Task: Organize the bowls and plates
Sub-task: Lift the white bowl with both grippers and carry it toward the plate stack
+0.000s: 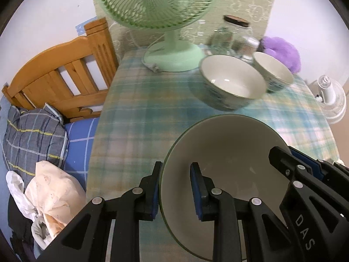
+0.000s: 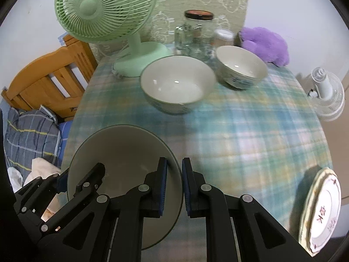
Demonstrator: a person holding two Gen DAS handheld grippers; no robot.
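The plaid surface [image 2: 250, 135] stretches ahead of both claws. A grey bowl [image 1: 229, 152] hangs between them — the left claw [image 1: 176, 190] pinches its left rim, the right claw [image 2: 174, 185] its right rim. Beyond lie a large white bowl [image 2: 177, 83] and a smaller bowl [image 2: 241, 66]; a plate [image 2: 322, 209] sits right of the right claw.

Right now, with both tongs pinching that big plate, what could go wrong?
1. The left tongs and right tongs each grip only the thin rim of the big plate, so it might slip or tilt.
2. The large bowl and small bowl sit just ahead; the plate could knock them.
3. The patterned plate seems near the table's edge and might get bumped off.
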